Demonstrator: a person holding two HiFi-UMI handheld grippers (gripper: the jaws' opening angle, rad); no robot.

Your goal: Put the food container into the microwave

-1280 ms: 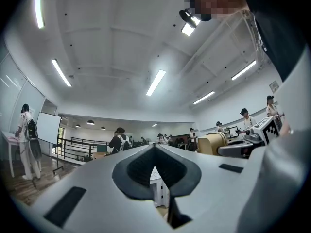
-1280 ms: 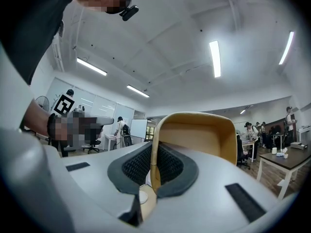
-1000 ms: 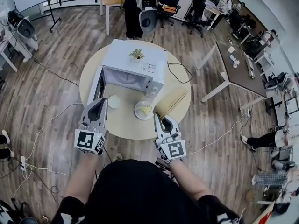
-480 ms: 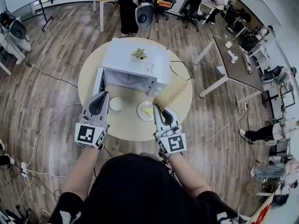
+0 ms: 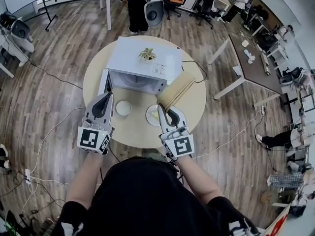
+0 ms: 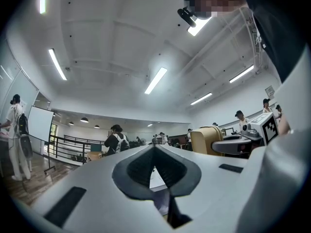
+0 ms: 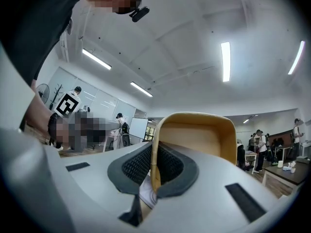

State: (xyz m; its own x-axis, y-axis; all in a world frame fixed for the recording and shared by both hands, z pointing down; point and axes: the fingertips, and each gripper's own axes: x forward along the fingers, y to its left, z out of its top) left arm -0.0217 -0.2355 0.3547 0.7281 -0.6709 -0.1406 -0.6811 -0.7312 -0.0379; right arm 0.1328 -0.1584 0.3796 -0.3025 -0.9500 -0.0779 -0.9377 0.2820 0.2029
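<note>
Since a second ago, the tan rectangular food container with rounded corners [image 5: 176, 90] has come up off the round pale wooden worktop [image 5: 133, 132], where it lay flat beside the round white dish of yellow food [image 5: 151, 116]. Both grippers have also drifted forward toward the white microwave [image 5: 142, 58].

Our right gripper [image 5: 162, 110] is closed almost fully, pinching one thin side wall of the container near its near end. Our left gripper [image 5: 109, 95] has its jaws together on nothing and hovers just beside the open microwave door [image 5: 104, 85].

The container now hangs in the air above the worktop, in front of the microwave's right half. Its long axis runs away from the right gripper, up and to the right in the head view, and its far end aims at the control-panel side of the microwave, not the open cavity [image 5: 135, 80]. The right gripper view shows its hollow inside; we see no food in it.

We think the main risk is the grip itself. With one wall held near one end, the long body can pivot or slip between the pads. Pushed straight on, the far end would hit the microwave front. Swinging left or dipping could clip the white dish or the small white saucer [image 5: 123, 107].
</note>
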